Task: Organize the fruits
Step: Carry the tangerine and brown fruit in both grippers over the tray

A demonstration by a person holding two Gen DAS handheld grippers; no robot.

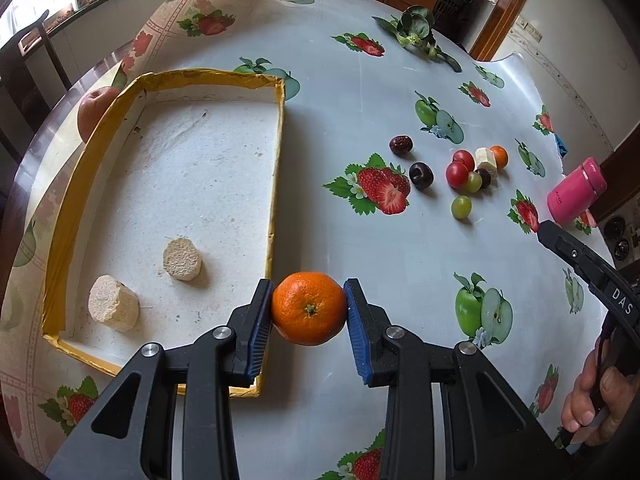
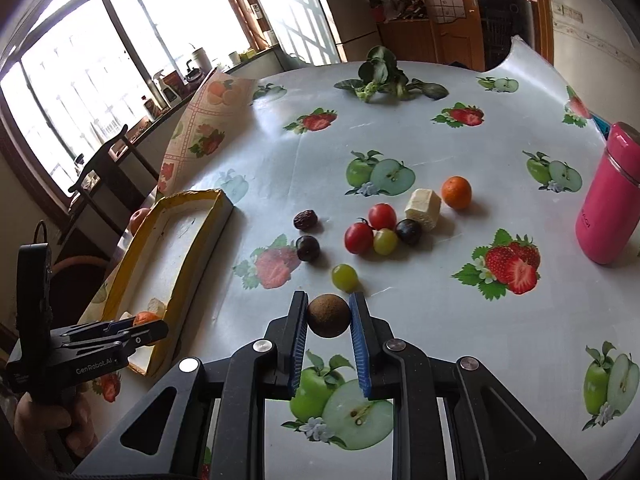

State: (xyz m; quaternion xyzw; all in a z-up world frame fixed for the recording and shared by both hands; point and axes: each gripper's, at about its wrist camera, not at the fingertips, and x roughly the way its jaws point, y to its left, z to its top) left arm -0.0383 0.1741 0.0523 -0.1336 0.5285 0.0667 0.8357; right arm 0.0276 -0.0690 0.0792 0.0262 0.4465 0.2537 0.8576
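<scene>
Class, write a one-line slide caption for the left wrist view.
Left tool grips a mandarin at the corner of the yellow-rimmed tray; loose fruit lies beyond.

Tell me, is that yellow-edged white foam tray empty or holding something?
Not empty. The yellow-edged white foam tray holds two pale cut chunks on its floor; no whole fruit lies inside yet.
</scene>
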